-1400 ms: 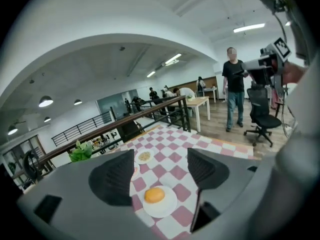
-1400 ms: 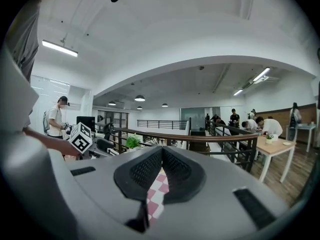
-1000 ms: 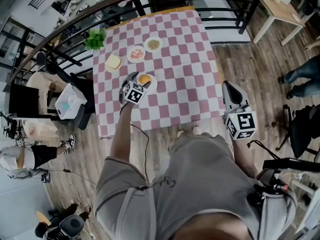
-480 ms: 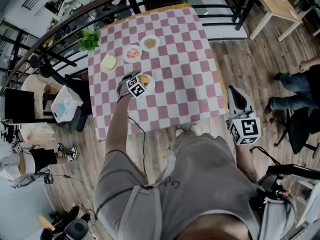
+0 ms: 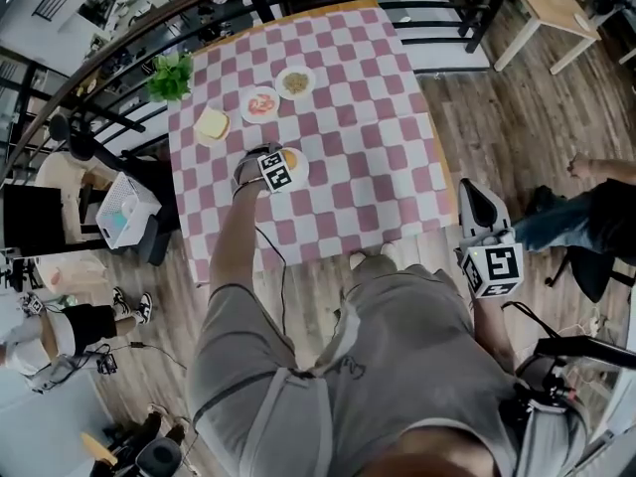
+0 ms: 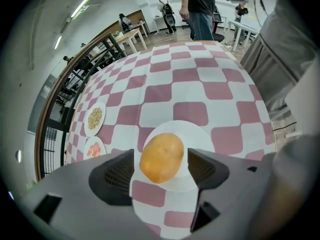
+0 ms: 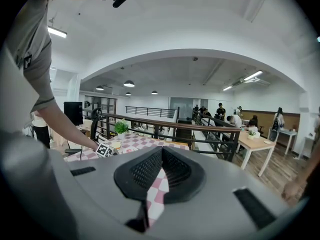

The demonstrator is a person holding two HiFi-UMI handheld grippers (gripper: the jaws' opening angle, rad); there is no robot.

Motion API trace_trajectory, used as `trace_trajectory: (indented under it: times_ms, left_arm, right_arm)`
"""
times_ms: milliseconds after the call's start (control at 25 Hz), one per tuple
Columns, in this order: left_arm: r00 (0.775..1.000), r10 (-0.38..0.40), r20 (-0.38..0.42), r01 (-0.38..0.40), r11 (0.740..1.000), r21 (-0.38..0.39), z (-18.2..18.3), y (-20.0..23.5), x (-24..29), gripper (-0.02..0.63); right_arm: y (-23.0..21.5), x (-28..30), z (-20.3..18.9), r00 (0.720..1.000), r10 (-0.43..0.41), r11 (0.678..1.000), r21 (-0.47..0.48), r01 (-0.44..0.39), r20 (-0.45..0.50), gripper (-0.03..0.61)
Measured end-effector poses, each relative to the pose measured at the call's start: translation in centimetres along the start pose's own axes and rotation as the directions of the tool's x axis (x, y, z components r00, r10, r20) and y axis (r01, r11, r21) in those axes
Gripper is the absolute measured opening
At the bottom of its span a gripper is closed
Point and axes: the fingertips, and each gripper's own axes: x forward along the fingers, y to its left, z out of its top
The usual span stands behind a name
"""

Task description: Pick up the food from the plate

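Head view: left gripper (image 5: 285,161) reaches over the pink-and-white checked table (image 5: 368,117), at the near plate (image 5: 299,172). Its marker cube covers the jaws here, so we see only a sliver of orange-yellow food (image 5: 289,157) at the cube's edge.

Left gripper view fills that in. The left gripper (image 6: 161,166) stands well open, one jaw on each side of the food (image 6: 162,157), with a thin strip of white plate (image 6: 202,134) showing on either side. The jaws straddle it but have no hold. The food is a smooth, potato-shaped oval lying on the plate. Its long axis runs away from the camera, roughly along the jaws, with the far end leaning a little right. Its narrow width lies across the gap.

Past it on the left we note a plate of beige grains (image 6: 94,118) and a plate of pink pieces (image 6: 93,149). Only the head view shows a third, with a pale yellow slab (image 5: 212,124), and a potted plant (image 5: 169,76) at the table corner.

Right gripper (image 5: 475,199) hangs off the table over wooden floor, beside the person's hip. Right gripper view: right gripper (image 7: 161,151) has its jaws brought together at the tips, with nothing between them. Only checked cloth shows through the slit below
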Motion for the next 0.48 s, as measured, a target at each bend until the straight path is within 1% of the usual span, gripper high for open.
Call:
trace_trajectory:
  times_ms: [160,240,480]
  left_arm:
    - [0.998,-0.029,-0.055,0.035,0.994,0.100,-0.6,-0.2,2.0,0.342]
    - [0.996,-0.050,-0.069,0.059,0.989,0.135,-0.6,-0.3,3.0,0.344]
    - [0.992,-0.102,-0.077,0.112,0.983,0.147,0.4,0.1,4.5,0.345]
  right_arm:
    - [0.3,0.0,-0.5,1.000,-0.006,1.000,-0.006,0.005,-0.023,0.014]
    - [0.3,0.0,-0.8,0.999,-0.012,1.000,-0.008,0.012,-0.037,0.014]
    - [-0.3,-0.6,-1.8,0.997,-0.043,0.999,-0.007,0.042,-0.071,0.014]
